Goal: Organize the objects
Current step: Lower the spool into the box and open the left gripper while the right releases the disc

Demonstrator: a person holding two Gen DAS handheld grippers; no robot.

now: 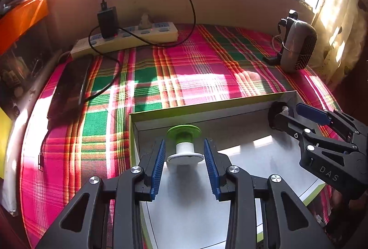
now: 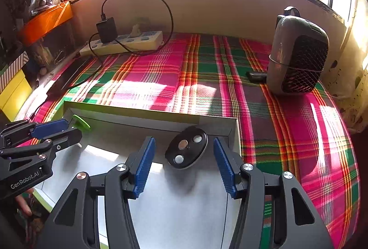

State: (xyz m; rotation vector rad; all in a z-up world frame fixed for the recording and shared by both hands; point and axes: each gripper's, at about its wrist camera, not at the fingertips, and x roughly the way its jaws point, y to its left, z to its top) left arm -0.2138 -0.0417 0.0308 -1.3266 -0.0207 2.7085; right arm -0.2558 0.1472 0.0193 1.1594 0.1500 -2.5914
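Tongs both released: left gripper [image 1: 184,166] astride green-and-white spool [image 1: 185,145], right gripper [image 2: 182,164] astride black disc [image 2: 186,147]; close squarely, lift clear of box [image 1: 207,108] wall.

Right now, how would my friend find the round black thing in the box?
Find the shallow white box on the plaid cloth. In its far right corner, between the open right gripper's fingers, the black disc leans on the wall. It has three shiny spots; the only other thing inside is a green-and-white spool.
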